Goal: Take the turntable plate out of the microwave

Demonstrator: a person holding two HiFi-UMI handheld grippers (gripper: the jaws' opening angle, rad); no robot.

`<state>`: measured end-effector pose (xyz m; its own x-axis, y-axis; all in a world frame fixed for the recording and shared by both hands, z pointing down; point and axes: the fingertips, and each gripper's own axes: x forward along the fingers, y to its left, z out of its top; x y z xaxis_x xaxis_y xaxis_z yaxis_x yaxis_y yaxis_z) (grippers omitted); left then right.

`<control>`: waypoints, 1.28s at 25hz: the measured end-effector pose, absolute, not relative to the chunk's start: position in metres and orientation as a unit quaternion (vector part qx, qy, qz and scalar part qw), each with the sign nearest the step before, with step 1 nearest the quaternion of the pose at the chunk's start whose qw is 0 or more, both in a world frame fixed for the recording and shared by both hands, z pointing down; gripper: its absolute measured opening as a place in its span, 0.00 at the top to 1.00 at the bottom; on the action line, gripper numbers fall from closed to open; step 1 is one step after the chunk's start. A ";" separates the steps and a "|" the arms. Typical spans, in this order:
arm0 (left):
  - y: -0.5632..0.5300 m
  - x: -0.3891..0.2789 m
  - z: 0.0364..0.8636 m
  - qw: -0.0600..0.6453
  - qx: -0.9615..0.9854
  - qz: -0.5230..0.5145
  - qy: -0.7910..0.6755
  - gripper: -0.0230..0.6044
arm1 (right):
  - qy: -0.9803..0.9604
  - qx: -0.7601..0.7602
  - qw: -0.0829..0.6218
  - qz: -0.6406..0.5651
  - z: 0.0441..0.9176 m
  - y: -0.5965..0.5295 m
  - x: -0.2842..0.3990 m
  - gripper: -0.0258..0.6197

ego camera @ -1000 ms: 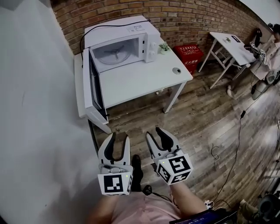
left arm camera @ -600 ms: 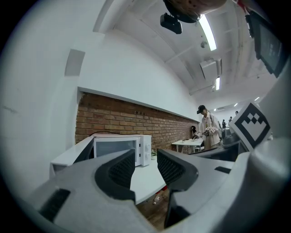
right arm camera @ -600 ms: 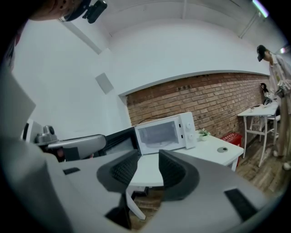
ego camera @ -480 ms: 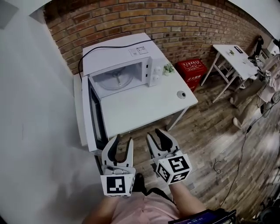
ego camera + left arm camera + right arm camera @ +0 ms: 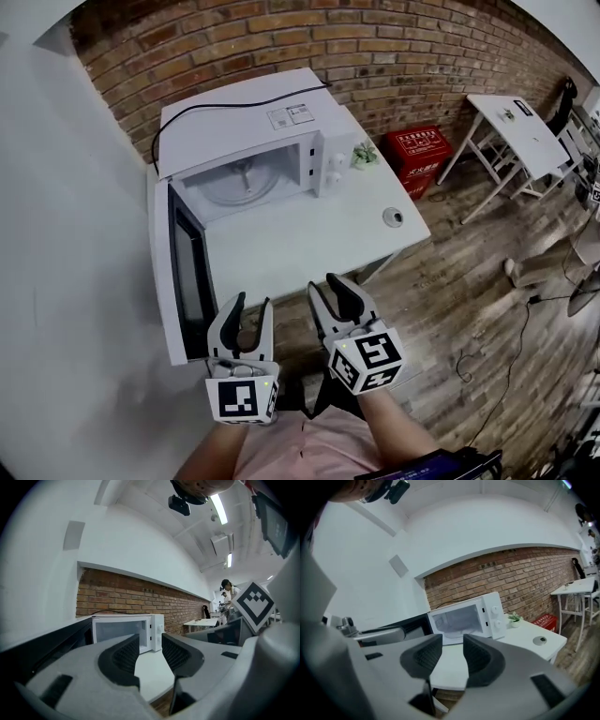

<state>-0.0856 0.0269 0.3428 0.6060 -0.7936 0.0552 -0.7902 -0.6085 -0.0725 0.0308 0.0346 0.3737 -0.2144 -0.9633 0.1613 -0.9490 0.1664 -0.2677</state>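
Note:
The white microwave [image 5: 253, 141] stands at the back left of a white table [image 5: 319, 234], its door [image 5: 183, 272] swung wide open to the left. The round glass turntable plate [image 5: 234, 183] lies flat inside the cavity. My left gripper [image 5: 249, 307] and right gripper [image 5: 328, 289] hover side by side just off the table's near edge, both pointing at the microwave and well short of it. The left gripper [image 5: 150, 646] is open and empty. The right gripper [image 5: 452, 653] is open too; its jaws have just been closing a little, with nothing between them.
A small potted plant [image 5: 364, 155] sits right of the microwave, and a small round object [image 5: 394, 217] lies near the table's right edge. A red crate [image 5: 417, 148] stands on the wooden floor by the brick wall, with another white table [image 5: 520, 122] further right. A white wall runs along the left.
Both grippers have moved forward toward the table and microwave, which now look larger and nearer. The right jaws stand slightly narrower. Nothing has been picked up.

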 end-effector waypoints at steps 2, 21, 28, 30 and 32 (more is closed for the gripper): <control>0.011 -0.079 0.347 0.018 -0.888 -0.044 0.457 0.72 | 0.773 -0.613 0.020 -0.161 0.379 0.013 0.038 0.74; -0.113 -0.041 0.315 0.040 -0.805 -0.034 0.591 0.71 | 0.864 -0.474 0.018 -0.166 0.356 -0.152 0.064 0.74; -0.142 -0.058 0.317 0.006 -0.791 -0.029 0.611 0.72 | 0.872 -0.455 -0.001 -0.178 0.362 -0.184 0.042 0.74; -0.152 -0.064 0.324 -0.001 -0.792 -0.035 0.609 0.72 | 0.871 -0.453 -0.008 -0.190 0.372 -0.195 0.036 0.74; -0.163 -0.070 0.335 0.000 -0.794 -0.042 0.606 0.72 | 0.869 -0.451 -0.015 -0.204 0.384 -0.205 0.029 0.74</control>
<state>-0.0704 -0.1625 0.3349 0.2614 -0.9629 0.0671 -0.9630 -0.2649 -0.0501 0.0288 -0.2046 0.3837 -0.5921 -0.7778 0.2109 -0.7903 0.5093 -0.3406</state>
